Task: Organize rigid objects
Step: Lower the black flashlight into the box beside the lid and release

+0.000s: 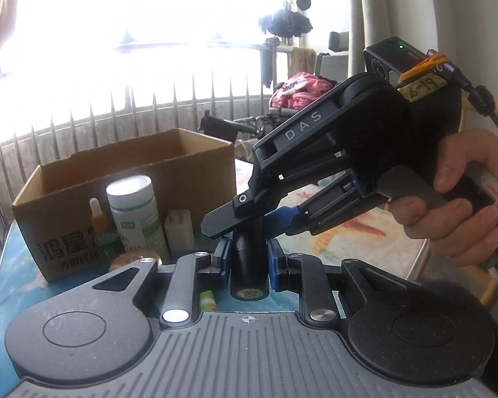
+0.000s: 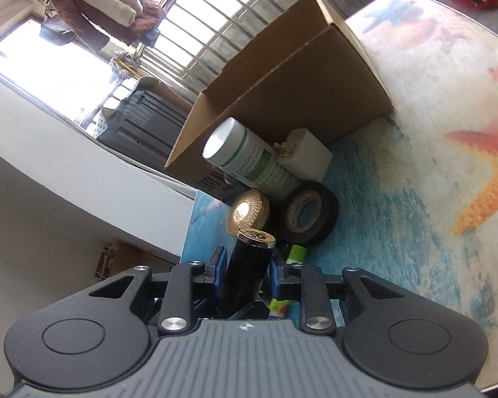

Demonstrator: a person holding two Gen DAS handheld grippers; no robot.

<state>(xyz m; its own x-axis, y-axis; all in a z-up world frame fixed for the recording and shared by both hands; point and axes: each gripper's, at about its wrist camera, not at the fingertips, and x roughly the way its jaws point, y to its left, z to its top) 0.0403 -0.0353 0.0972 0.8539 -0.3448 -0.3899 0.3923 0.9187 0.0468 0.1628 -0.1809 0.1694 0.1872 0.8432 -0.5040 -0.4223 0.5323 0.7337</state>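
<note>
I am working on a tabletop (image 2: 415,172) covered with a beach print, blue water and orange starfish, set against a barred window (image 1: 149,93) with laundry hanging above it. The tabletop's rounded rim shows at the left in my left view, with a white wall just past it in my right view.

Both my tongs are pinching the same black tube (image 1: 249,265). My left tongs (image 1: 248,267) grip it near its gold-capped end, blue pads pressed to either side. My right tongs (image 1: 249,220) come in from the right, held in my right hand (image 1: 464,205), and close on the tube farther along. In the right view the right tongs (image 2: 247,270) clamp the tube (image 2: 247,272) with its gold cap pointing away from me (the tube is held above the tabletop).

An open cardboard box (image 1: 132,179) stands at the far left of the tabletop. Crowded just in front of it are a white bottle (image 1: 136,212), a dropper bottle (image 1: 99,229), a white plug (image 1: 179,230), a round wire brush (image 2: 247,215) and a roll of black tape (image 2: 310,215). A small green and white item (image 1: 207,300) lies below the tube.

To the right of the box the starfish print lies bare, out to the far rim.
</note>
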